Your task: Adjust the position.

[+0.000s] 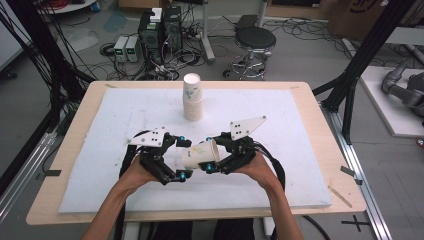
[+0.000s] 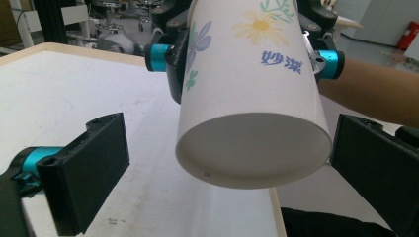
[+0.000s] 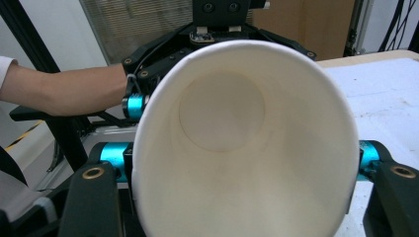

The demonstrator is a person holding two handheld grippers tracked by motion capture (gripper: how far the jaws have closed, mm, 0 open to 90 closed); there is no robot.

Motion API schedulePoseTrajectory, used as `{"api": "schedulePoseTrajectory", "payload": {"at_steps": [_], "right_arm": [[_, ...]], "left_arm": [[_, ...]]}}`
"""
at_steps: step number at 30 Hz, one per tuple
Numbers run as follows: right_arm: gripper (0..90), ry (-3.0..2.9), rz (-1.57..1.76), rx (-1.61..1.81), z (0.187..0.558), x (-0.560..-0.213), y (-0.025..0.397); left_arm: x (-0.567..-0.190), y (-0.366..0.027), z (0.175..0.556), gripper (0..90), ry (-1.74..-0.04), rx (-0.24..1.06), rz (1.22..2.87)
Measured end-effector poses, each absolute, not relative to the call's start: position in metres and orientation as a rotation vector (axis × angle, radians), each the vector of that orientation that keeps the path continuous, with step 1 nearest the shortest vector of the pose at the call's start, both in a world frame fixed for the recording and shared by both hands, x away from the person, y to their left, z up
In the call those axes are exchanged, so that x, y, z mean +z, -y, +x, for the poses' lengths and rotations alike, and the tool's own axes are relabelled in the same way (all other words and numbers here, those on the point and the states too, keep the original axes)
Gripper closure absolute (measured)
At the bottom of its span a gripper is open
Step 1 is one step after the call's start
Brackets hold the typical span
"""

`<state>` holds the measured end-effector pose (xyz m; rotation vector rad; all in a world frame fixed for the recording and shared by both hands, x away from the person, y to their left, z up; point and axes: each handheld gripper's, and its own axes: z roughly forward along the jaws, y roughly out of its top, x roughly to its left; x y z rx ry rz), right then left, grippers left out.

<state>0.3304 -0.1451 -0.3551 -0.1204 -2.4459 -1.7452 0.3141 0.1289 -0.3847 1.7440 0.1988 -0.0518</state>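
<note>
Paper cup (image 1: 201, 154) held sideways, clamped at wide end by right gripper (image 1: 214, 161) fingers; left gripper (image 1: 183, 159) fingers apart around base, handover unfinished; cup stack (image 1: 193, 97) untouched on tabletop (image 1: 300, 150)

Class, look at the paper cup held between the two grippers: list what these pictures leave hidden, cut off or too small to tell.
1. Held cup: top cut off by the left gripper view's upper edge.
2. Right gripper: its contact with the cup is hidden behind the cup in the right gripper view.
3. Stacked cups: too small in the high view to count.
4. Left gripper: jaws stand apart from the cup.
</note>
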Motion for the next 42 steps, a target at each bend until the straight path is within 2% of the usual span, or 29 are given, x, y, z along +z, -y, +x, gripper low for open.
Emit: {"api": "schedulePoseTrajectory", "payload": {"at_steps": [7, 18, 29, 42], "right_arm": [[32.3, 2.488, -0.153, -1.728, 0.332, -0.353, 0.149], [32.7, 2.622, -0.294, -1.601, 0.342, -0.340, 0.159], [33.3, 2.796, -0.452, -1.341, 0.358, -0.336, 0.157], [33.3, 2.955, -0.529, -1.006, 0.373, -0.339, 0.144]], "left_arm": [[-0.384, -0.139, 0.312, 1.7, -0.243, 0.032, 1.783], [-0.404, -0.173, 0.309, 1.8, -0.489, 0.193, 1.814], [-0.425, -0.200, 0.302, 1.8, -0.679, 0.331, 1.767], [-0.445, -0.214, 0.294, 1.8, -0.780, 0.432, 1.766]]}}
